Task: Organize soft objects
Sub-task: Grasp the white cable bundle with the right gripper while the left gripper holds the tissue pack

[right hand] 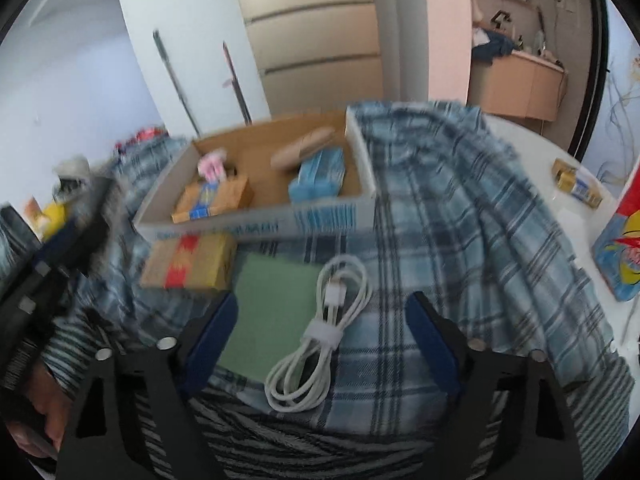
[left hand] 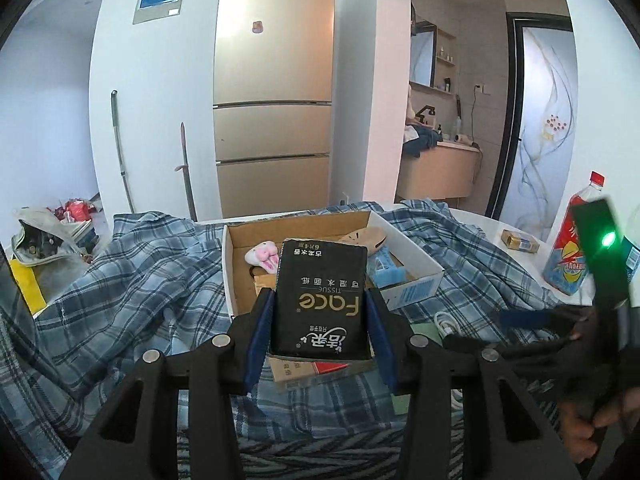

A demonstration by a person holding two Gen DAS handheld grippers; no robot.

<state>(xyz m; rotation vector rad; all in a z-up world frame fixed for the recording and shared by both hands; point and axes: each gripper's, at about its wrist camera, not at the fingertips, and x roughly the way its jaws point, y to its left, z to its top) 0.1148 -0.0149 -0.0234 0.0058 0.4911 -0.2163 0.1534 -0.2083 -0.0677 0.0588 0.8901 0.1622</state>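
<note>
My left gripper (left hand: 320, 300) is shut on a black tissue pack (left hand: 320, 272), held upright just in front of an open cardboard box (left hand: 400, 236). Inside the box (right hand: 260, 220) lie a pink plush toy (right hand: 212, 164), a blue pack (right hand: 320, 176), a brown pack (right hand: 212, 200) and a tan roll (right hand: 304, 146). My right gripper (right hand: 323, 302) is open and points down at a coiled white cable (right hand: 320, 332), which lies partly on a green cloth (right hand: 272, 312). The cable sits between the blue pads without touching them. A brown pack with a red pattern (right hand: 188, 260) lies in front of the box.
A blue plaid cloth (right hand: 460, 220) covers the white table (right hand: 532, 148); a striped cloth (right hand: 300, 440) lies at the near edge. A red-capped bottle (left hand: 572, 248) and a small yellow pack (left hand: 520, 240) stand at the right. A fridge (left hand: 276, 80) is behind.
</note>
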